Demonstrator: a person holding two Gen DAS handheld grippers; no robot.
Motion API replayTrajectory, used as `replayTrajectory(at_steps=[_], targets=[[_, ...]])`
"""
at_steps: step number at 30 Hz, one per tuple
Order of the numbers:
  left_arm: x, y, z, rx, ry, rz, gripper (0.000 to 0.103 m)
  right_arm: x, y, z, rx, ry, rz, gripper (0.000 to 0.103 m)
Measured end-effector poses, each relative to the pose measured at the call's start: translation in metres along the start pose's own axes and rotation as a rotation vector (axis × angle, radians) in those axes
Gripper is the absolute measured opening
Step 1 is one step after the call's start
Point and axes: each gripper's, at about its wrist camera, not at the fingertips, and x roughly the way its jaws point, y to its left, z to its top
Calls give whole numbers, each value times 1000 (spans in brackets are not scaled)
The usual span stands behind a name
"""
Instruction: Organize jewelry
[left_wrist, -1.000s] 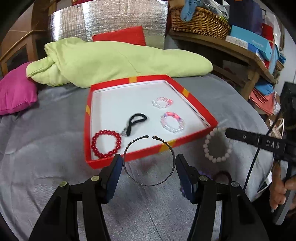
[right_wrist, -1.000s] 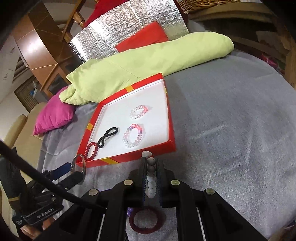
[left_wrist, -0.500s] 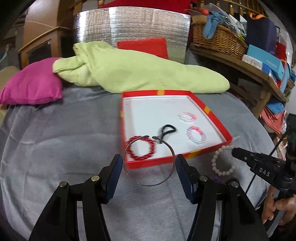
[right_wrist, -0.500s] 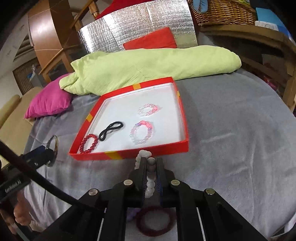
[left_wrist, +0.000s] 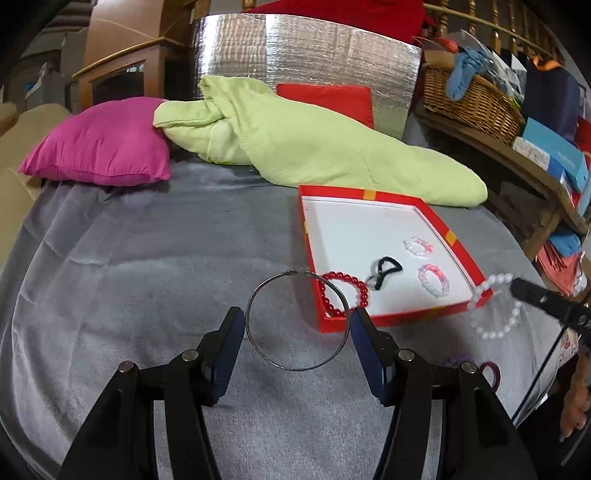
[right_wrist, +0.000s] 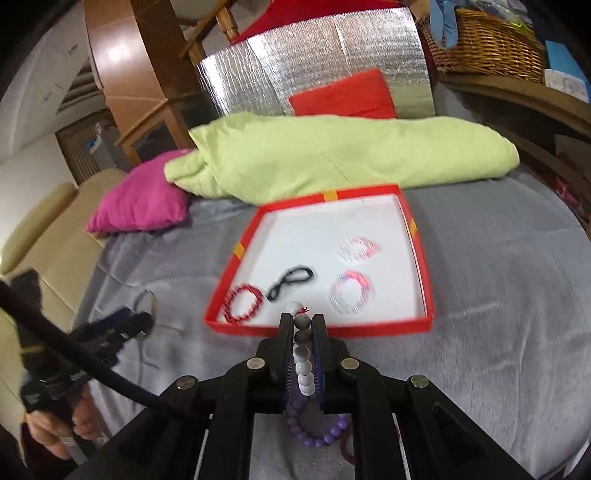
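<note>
Both bracelets carried near the red tray (left_wrist: 391, 320).
Left gripper (left_wrist: 297, 326) clamps wire bangle (left_wrist: 295, 321) across its width; right gripper (right_wrist: 303, 332) pinches white bead bracelet (right_wrist: 303, 363); either could slip if squeezed unevenly.

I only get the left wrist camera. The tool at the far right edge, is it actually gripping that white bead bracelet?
Observer: Yes. From the right wrist view, the right gripper is shut on the white bead bracelet, beads lined up between its fingers.
Operator: Anything lying under that tool? My own fingers block it.
Observer: A purple bead bracelet lies on the grey cloth just below it.
Operator: And how does my metal bangle look from there?
Observer: The metal bangle is blurred, sticking out from the left gripper.
</note>
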Motion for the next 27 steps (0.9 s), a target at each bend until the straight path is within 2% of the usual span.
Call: replayTrajectory(at_steps=[8, 16, 21, 27], targets=[[17, -4, 23, -14, -51, -9, 61, -2, -8, 51, 22, -88, 71, 11], [56, -24, 55, 1, -78, -56, 61, 76, -12, 97, 45, -41, 64, 11], [90, -38, 69, 9, -47, -56, 61, 134, -18, 109, 81, 21, 53, 11], [126, -51, 78, 15, -2, -43, 61, 170, -26, 115, 138, 43, 63, 11]])
